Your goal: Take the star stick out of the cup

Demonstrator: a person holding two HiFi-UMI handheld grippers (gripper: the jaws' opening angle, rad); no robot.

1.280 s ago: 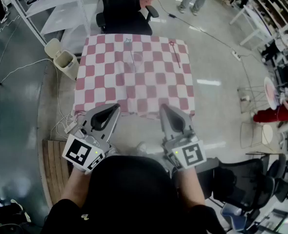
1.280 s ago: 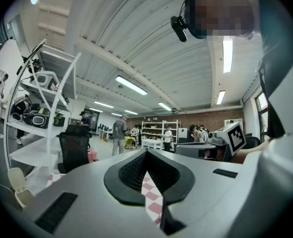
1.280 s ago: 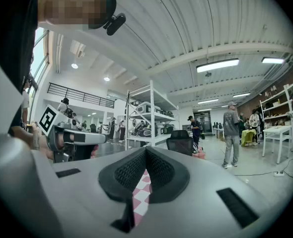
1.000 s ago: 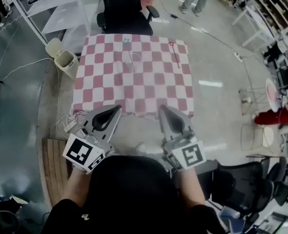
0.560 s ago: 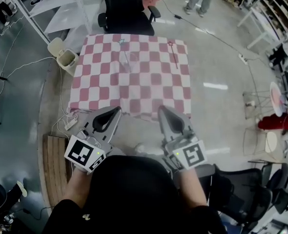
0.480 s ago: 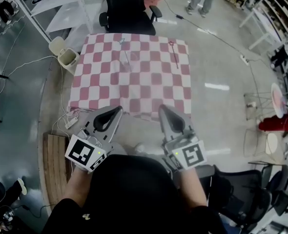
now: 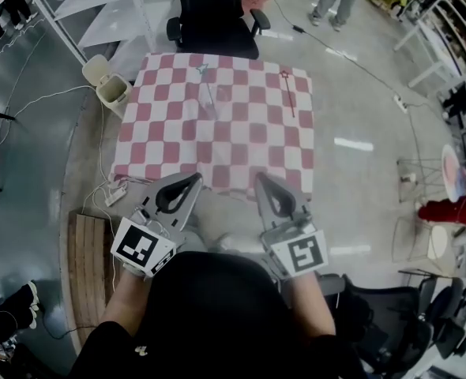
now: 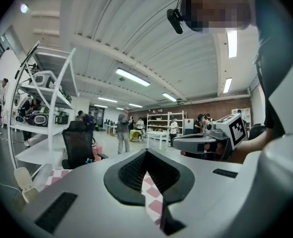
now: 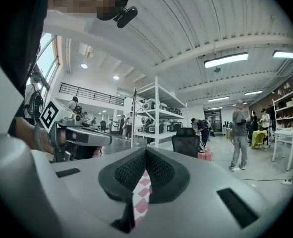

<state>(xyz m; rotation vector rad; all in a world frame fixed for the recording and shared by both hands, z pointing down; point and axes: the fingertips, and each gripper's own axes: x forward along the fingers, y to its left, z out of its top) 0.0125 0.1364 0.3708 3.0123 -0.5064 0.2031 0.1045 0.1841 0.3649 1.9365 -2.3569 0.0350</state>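
Left gripper (image 7: 194, 180) and right gripper (image 7: 261, 180), both closed and empty, at the red-and-white checked tabletop's (image 7: 162, 133) near edge; teal-starred stick (image 7: 208, 91) in a faint clear cup (image 7: 216, 95) near the far edge, liable to tip under a slanted pull.

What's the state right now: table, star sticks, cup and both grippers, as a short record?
table: checkered cloth, ahead of both grippers
teal star stick: far half of the table, left of centre, slanted
cup: clear, too faint to make out
red star stick: far half, right side, apart from the teal one
left gripper: shut, empty, by the table's near edge
right gripper: shut, empty, by the near edge
task: neither stick touched
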